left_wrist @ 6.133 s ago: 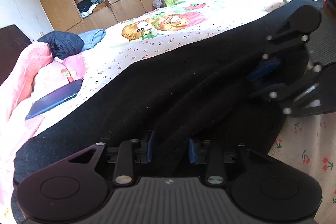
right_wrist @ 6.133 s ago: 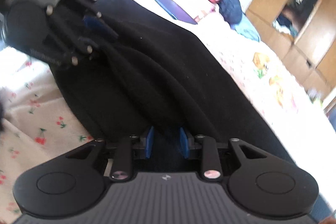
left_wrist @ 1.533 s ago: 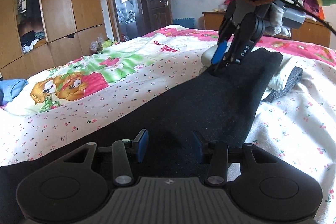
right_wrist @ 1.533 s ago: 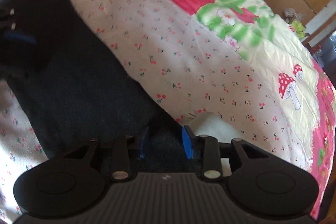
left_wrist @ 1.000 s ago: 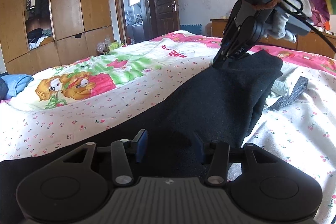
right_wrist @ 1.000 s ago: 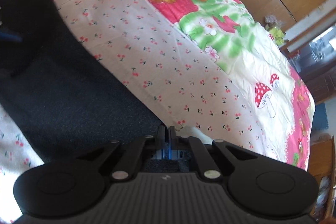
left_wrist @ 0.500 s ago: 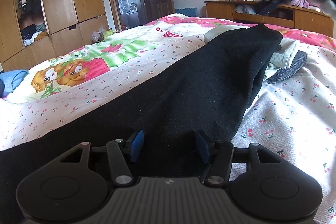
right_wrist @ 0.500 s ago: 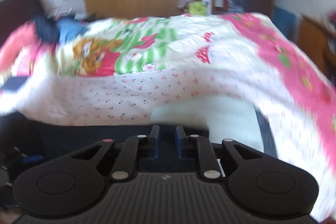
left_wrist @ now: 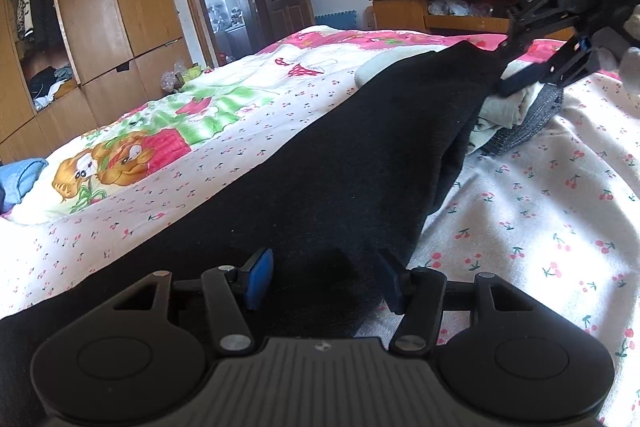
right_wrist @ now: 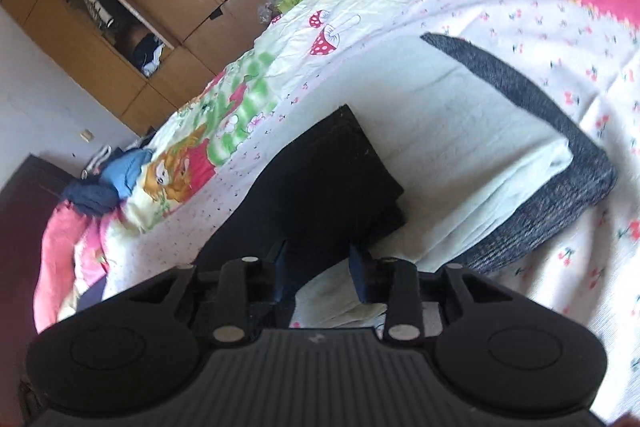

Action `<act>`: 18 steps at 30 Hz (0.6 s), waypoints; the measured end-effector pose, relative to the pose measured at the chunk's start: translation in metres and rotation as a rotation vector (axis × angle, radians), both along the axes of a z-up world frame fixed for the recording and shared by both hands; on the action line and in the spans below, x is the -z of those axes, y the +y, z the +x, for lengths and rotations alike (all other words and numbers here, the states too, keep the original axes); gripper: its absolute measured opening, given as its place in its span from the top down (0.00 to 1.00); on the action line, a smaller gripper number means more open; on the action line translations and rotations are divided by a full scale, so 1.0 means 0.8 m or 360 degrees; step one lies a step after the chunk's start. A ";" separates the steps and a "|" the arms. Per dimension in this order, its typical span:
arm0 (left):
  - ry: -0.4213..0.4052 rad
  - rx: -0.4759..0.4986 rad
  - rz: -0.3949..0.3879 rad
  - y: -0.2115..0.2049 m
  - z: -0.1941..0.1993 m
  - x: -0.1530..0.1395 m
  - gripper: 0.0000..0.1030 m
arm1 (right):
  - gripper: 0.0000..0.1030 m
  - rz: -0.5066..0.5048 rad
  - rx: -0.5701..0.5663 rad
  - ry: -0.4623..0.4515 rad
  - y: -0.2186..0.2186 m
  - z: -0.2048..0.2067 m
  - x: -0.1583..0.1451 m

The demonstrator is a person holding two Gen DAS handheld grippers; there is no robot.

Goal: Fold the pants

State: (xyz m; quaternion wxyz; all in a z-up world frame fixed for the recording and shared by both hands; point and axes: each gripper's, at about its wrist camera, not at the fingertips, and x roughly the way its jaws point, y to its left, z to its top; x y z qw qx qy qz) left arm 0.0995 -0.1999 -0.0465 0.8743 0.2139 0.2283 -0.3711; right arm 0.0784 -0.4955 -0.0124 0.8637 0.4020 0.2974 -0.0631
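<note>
- Left hand-held gripper (left_wrist: 322, 277), bottom of the left wrist view: blue-padded jaws spread, and they've just been easing a bit wider. The long black fabric pants (left_wrist: 332, 163) run between the pads, but the pads stand off the cloth on both sides, so no pinch.
- Those pants lie stretched along the bed with the cherry-print white sheet (left_wrist: 532, 227), from the lower left of the frame up toward the upper right, the long edge looking doubled over.
- Right hand-held gripper (right_wrist: 320, 269), bottom of the right wrist view: jaws parted, and they've just been opening. The near edge of the black cloth sits in the gap, but I can't see either pad pressing on it.
- In that same view the squared-off end of the pants (right_wrist: 332, 171) sits mid-frame, lying partly over a pale cream folded cloth (right_wrist: 460, 143).
- Under the cream cloth there's a dark grey knitted piece (right_wrist: 560, 183), curving along the right side of it.
- From the left wrist view, the right hand-held gripper (left_wrist: 520, 67) shows at the upper right, just beside the far end of the pants, above the cream and grey pile.
- Further back: cartoon bear print (left_wrist: 108, 167) on the sheet at the left, brown wooden wardrobe (left_wrist: 100, 7) along the upper left, open doorway top centre.
</note>
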 end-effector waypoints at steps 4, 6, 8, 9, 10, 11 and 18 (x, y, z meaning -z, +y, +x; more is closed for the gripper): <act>-0.0027 0.0025 -0.0008 -0.002 -0.005 -0.003 0.33 | 0.64 0.0176 0.0172 -0.0100 -0.010 -0.007 0.025; -0.0023 0.0030 -0.0012 -0.003 -0.006 -0.003 0.33 | 0.60 0.0203 0.0204 -0.0162 -0.010 -0.005 0.030; -0.0025 0.0032 -0.0013 -0.003 -0.007 -0.004 0.33 | 0.58 0.0230 0.0226 -0.0195 -0.008 -0.002 0.034; -0.0027 0.0030 -0.0014 -0.003 -0.007 -0.004 0.33 | 0.58 0.0223 0.0226 -0.0211 -0.005 -0.002 0.033; -0.0029 0.0028 -0.0019 -0.002 -0.008 -0.004 0.33 | 0.58 0.0189 0.0230 -0.0232 0.001 -0.003 0.029; -0.0026 0.0025 -0.0026 0.000 -0.008 -0.004 0.33 | 0.58 0.0143 0.0215 -0.0272 0.007 -0.004 0.024; -0.0007 -0.0019 -0.0051 0.002 -0.003 -0.004 0.33 | 0.49 -0.0172 0.0178 -0.0222 0.034 0.048 0.033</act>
